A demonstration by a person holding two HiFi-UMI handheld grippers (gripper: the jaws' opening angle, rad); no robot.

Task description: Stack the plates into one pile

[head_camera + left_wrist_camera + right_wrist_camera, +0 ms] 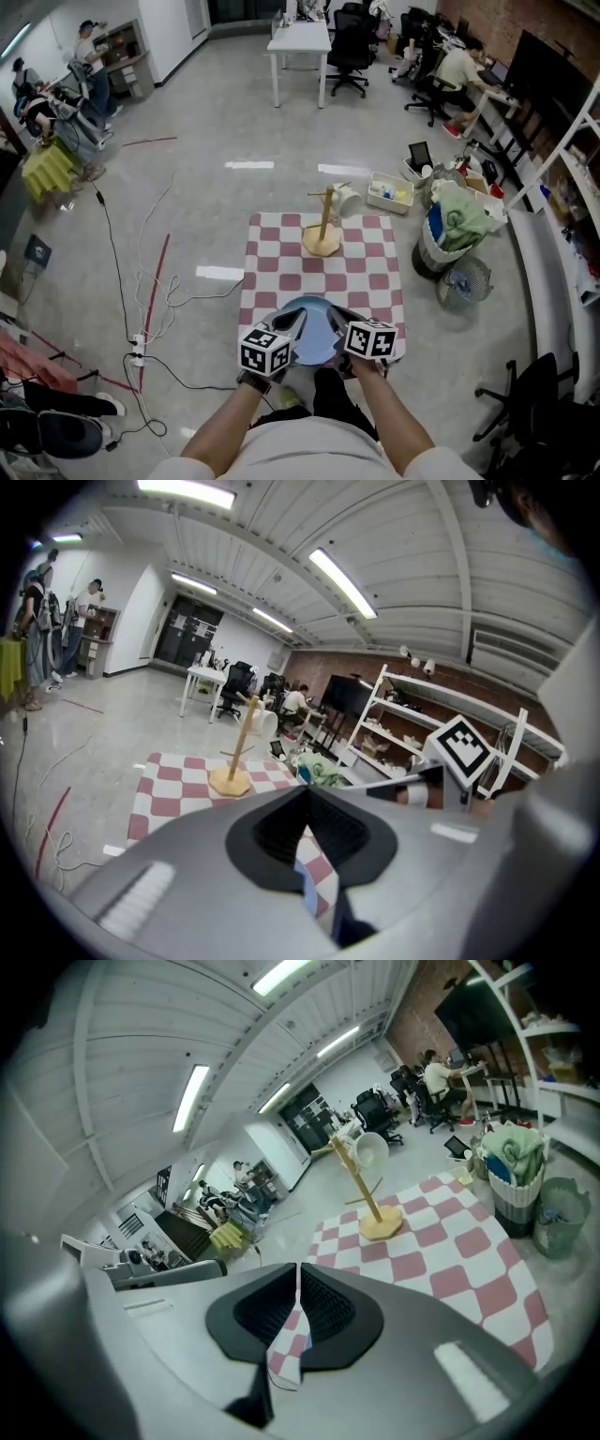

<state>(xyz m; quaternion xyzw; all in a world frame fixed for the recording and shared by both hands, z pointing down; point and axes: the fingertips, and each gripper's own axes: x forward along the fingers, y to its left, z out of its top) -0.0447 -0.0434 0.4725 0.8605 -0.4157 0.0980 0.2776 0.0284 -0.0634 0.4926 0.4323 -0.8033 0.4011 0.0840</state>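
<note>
Looking steeply down on a red-and-white checkered desk cloth [323,272]. See a blue plate [311,339] at the cloth's near edge, roughly on its centre line. Can't read the plate count, with both tools overlapping it. Find left tool [292,324] over the plate's left part and right tool [341,323] over its right part, tips angled inward toward each other. Read left tool as clenched in its own view: pads tip to tip at the front, only cloth and a sliver of blue visible through the wedge behind them, nothing pinched. Read right tool as clenched too: pads together bar a hairline slit, checkered cloth visible through it, nothing gripped. Can't confirm contact between either tool and the plate from any view. Spot a wooden mug stand [323,236] upright toward the cloth's far edge, well apart from the plate, with a white mug [348,199] hung near its top on the right. Off the cloth to the right, note a basket with green fabric [455,220], a small fan [462,282] flat on the floor [216,122] just beside it, and a white tray [391,192] farther back. Left of the cloth, see cables [150,300] trailing over the floor.
</note>
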